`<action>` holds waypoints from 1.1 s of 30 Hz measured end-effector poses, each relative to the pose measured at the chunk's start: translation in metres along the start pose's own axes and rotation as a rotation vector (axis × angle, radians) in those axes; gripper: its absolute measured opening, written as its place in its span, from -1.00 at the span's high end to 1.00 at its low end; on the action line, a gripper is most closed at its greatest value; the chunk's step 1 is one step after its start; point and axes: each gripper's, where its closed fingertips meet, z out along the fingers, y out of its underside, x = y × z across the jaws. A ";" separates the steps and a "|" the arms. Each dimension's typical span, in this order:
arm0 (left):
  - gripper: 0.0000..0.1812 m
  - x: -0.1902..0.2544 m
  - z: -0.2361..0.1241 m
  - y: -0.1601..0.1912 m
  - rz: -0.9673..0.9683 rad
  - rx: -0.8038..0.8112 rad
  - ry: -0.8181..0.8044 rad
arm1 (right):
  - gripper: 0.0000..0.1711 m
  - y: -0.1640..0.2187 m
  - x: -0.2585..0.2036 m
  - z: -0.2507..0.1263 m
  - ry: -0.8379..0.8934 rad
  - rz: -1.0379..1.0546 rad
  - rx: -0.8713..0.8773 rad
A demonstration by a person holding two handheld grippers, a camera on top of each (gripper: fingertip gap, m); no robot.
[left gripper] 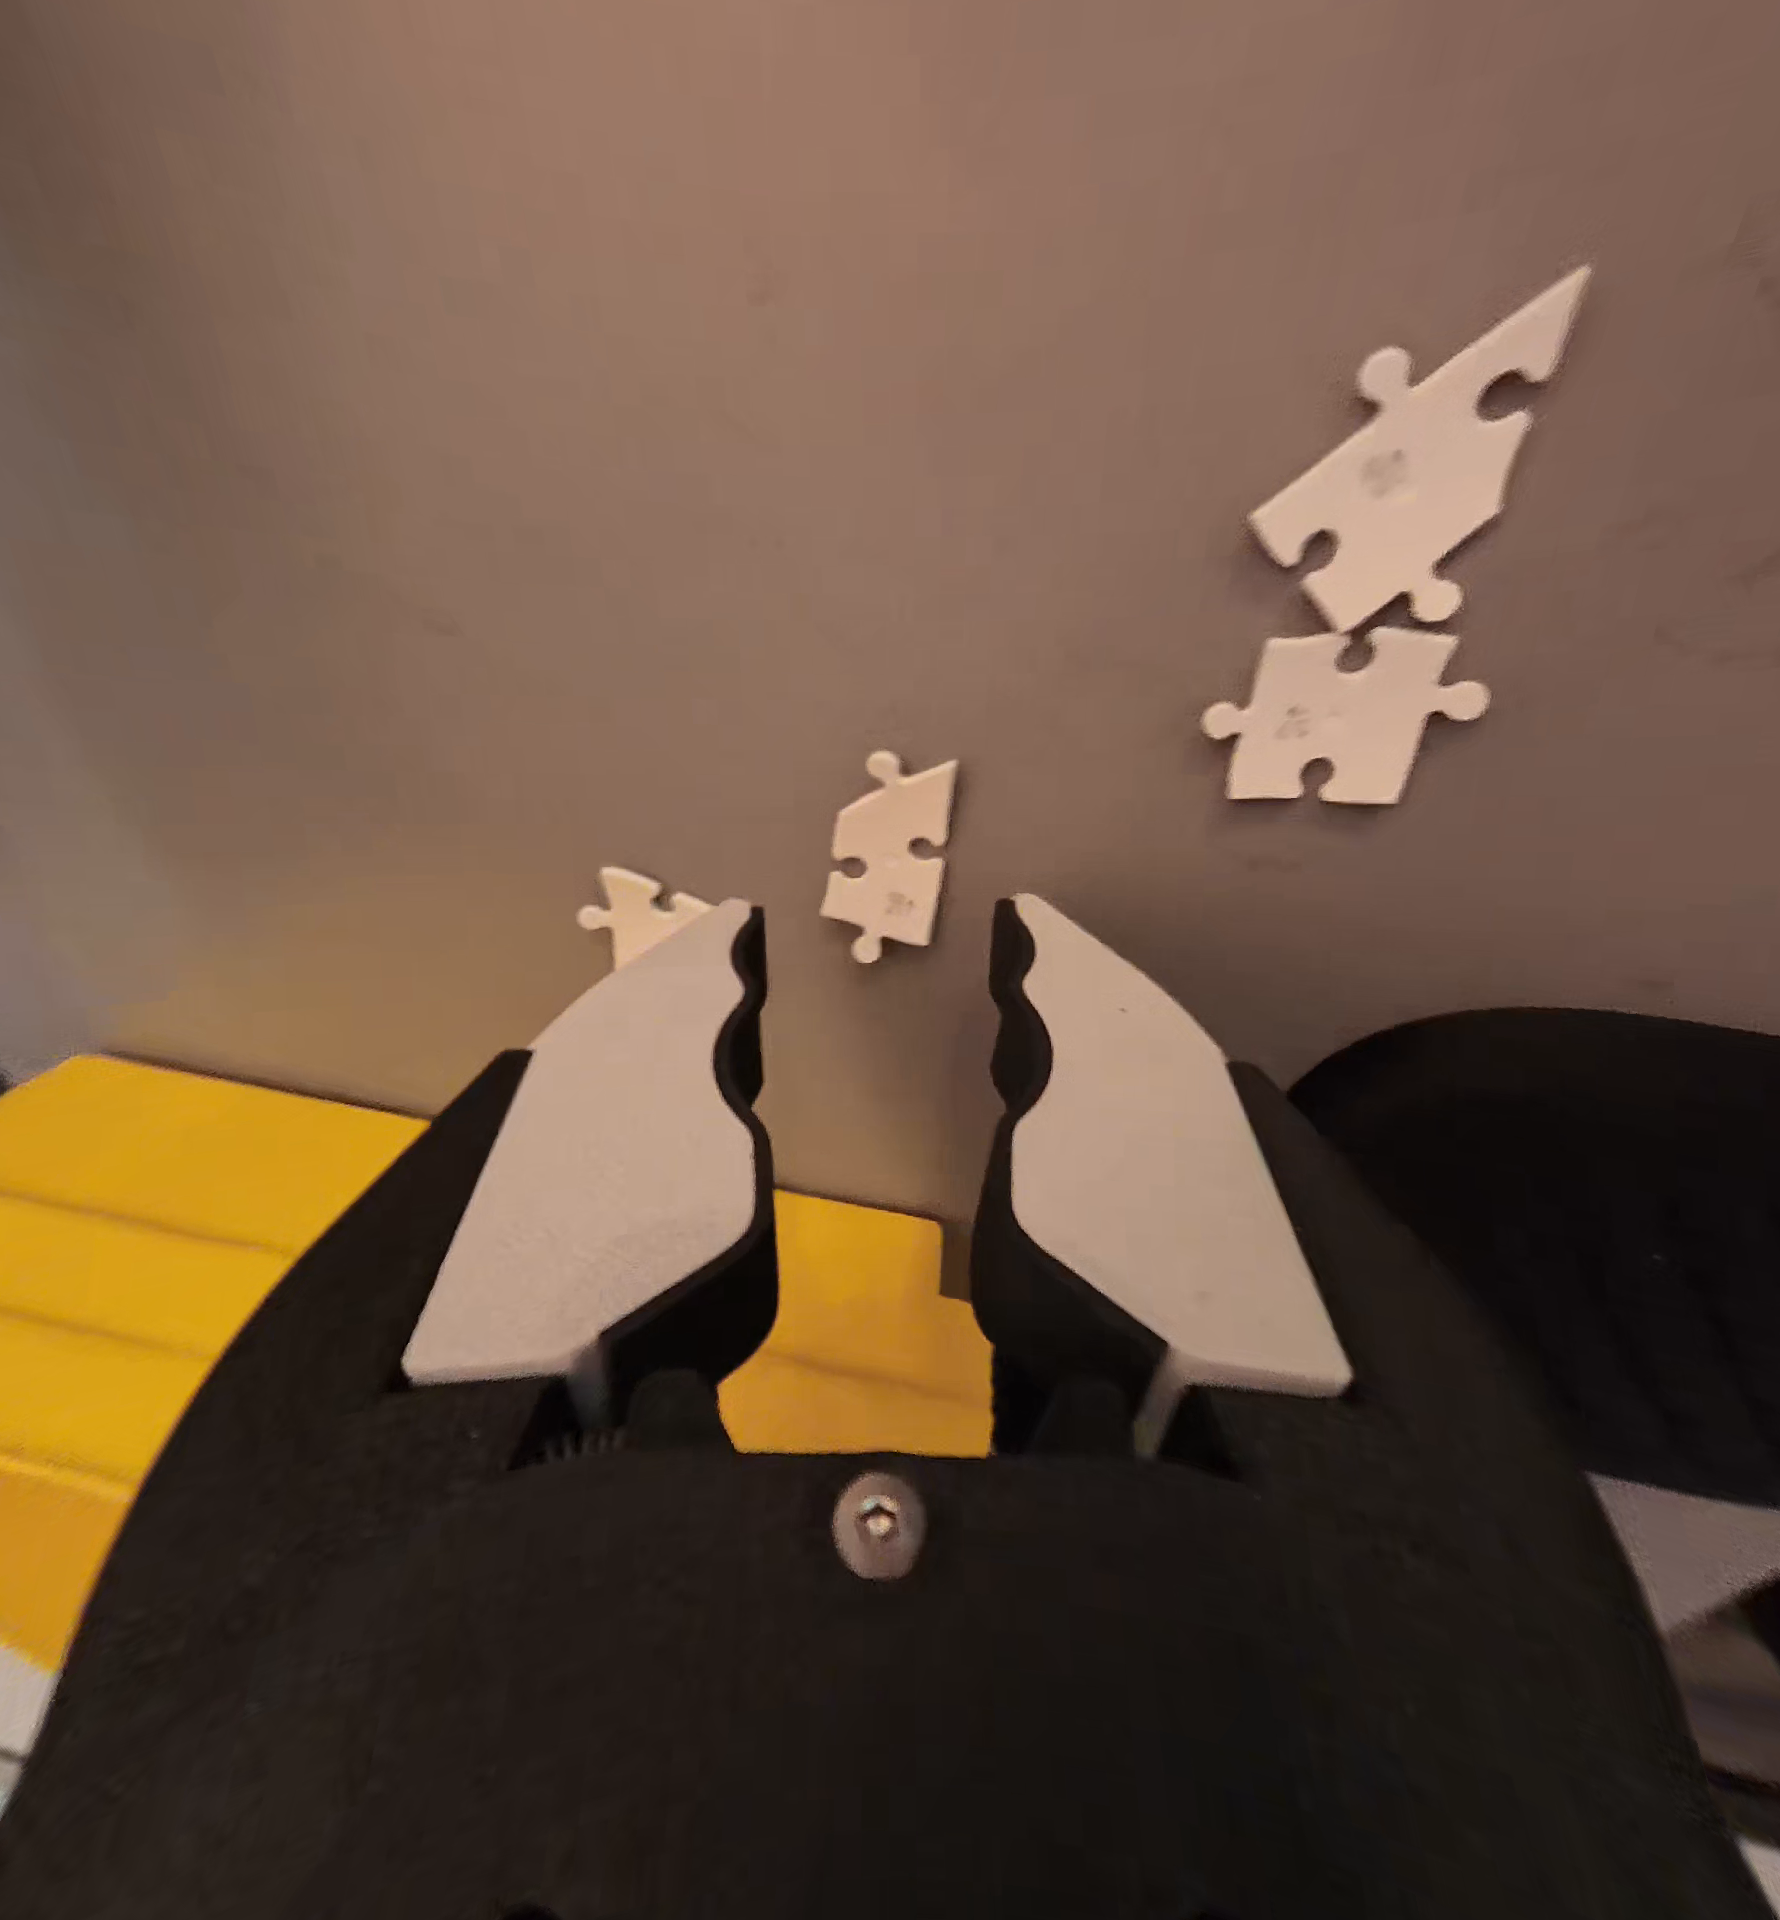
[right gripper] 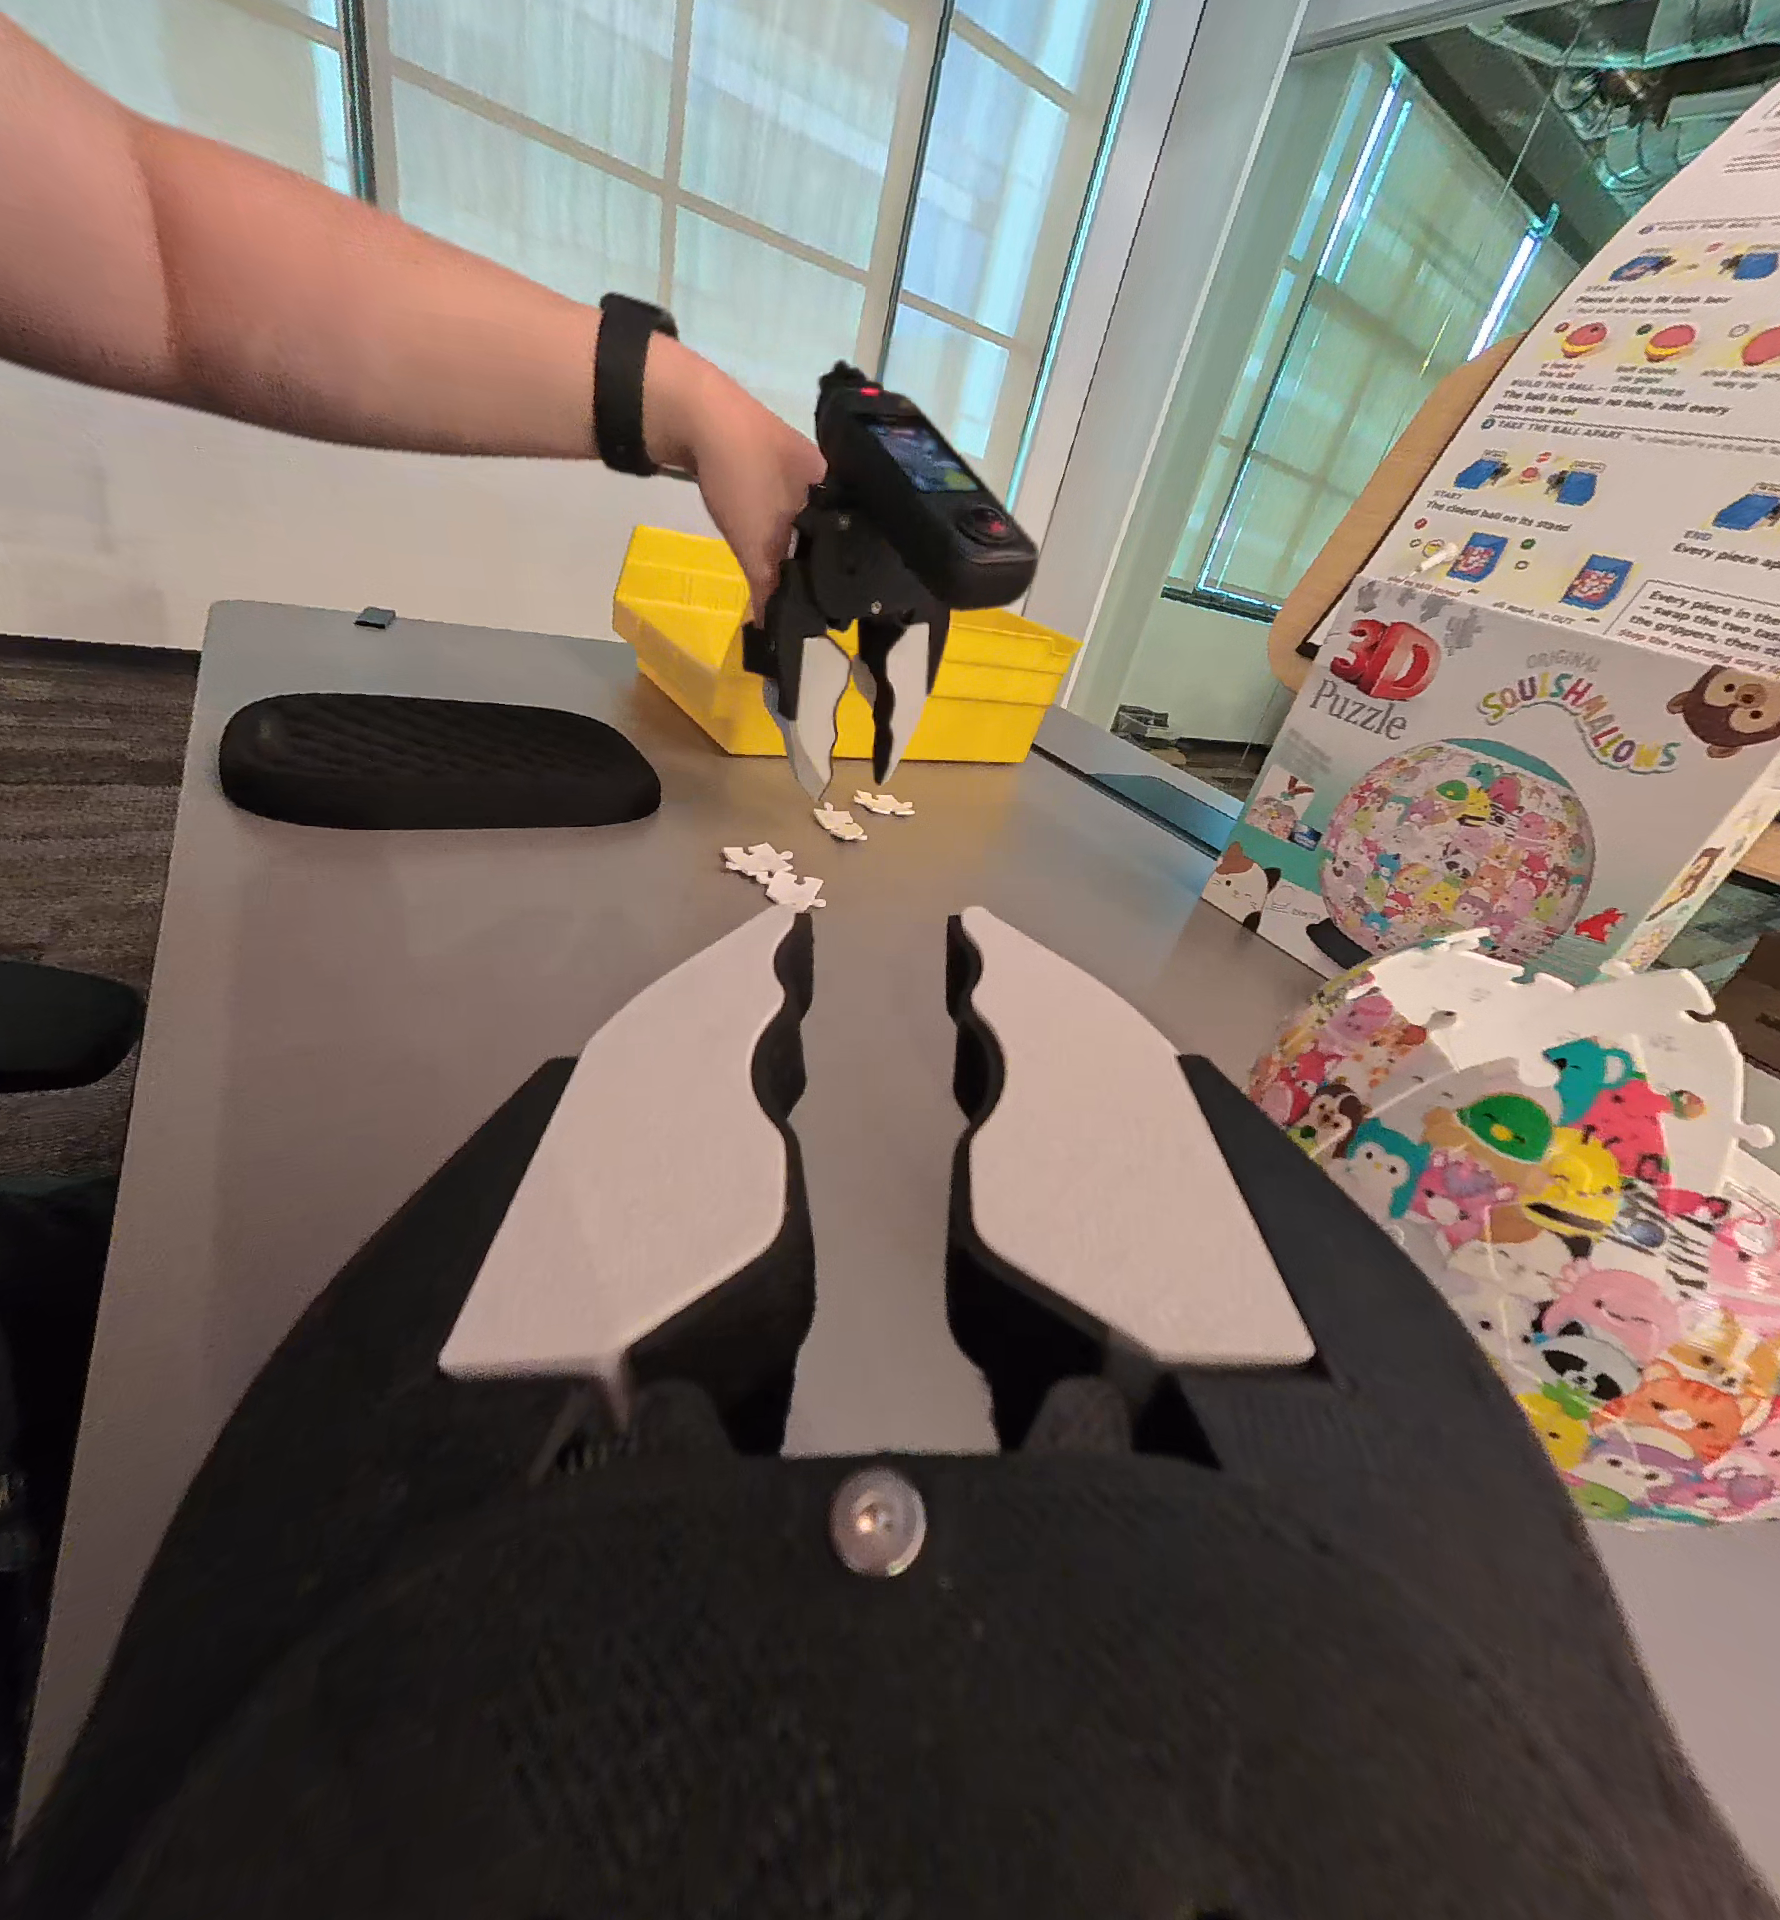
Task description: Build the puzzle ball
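Jaws of the right gripper [right gripper: 878,925] stand apart, empty, low over the grey tabletop [right gripper: 398,987]. At lower right sits the half-built puzzle ball [right gripper: 1551,1247], colourful and open-topped. Farther off, mid-frame, the left gripper [right gripper: 850,774], jaws spread, points down over white puzzle pieces [right gripper: 774,871], before a yellow bin [right gripper: 979,681].

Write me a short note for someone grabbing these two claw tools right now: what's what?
Left claw: open, empty, poised over the loose white pieces near the yellow bin.
Right claw: open, empty, held back above the grey table.
Four loose pieces lie blank side up; two touch each other.
The partly built puzzle ball sits to the right, top open.
Done: much of the shell.
Left: pick up pieces and fit them.
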 end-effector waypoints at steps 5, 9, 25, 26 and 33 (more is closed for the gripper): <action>0.55 -0.001 0.014 0.003 0.022 -0.077 -0.010 | 0.70 0.001 -0.001 0.000 -0.014 0.011 -0.006; 0.62 0.002 0.019 0.002 -0.016 -0.072 0.071 | 0.68 0.005 -0.004 0.002 -0.041 0.033 -0.022; 0.76 0.021 -0.031 -0.031 0.002 0.176 -0.117 | 0.69 0.001 0.002 0.014 -0.002 0.166 -0.028; 0.76 0.024 -0.044 -0.041 0.051 0.235 -0.184 | 0.69 0.000 0.004 0.023 0.022 0.234 -0.039; 0.76 0.059 -0.104 -0.100 0.290 0.424 -0.443 | 0.68 -0.016 0.000 0.104 -0.034 0.558 -0.195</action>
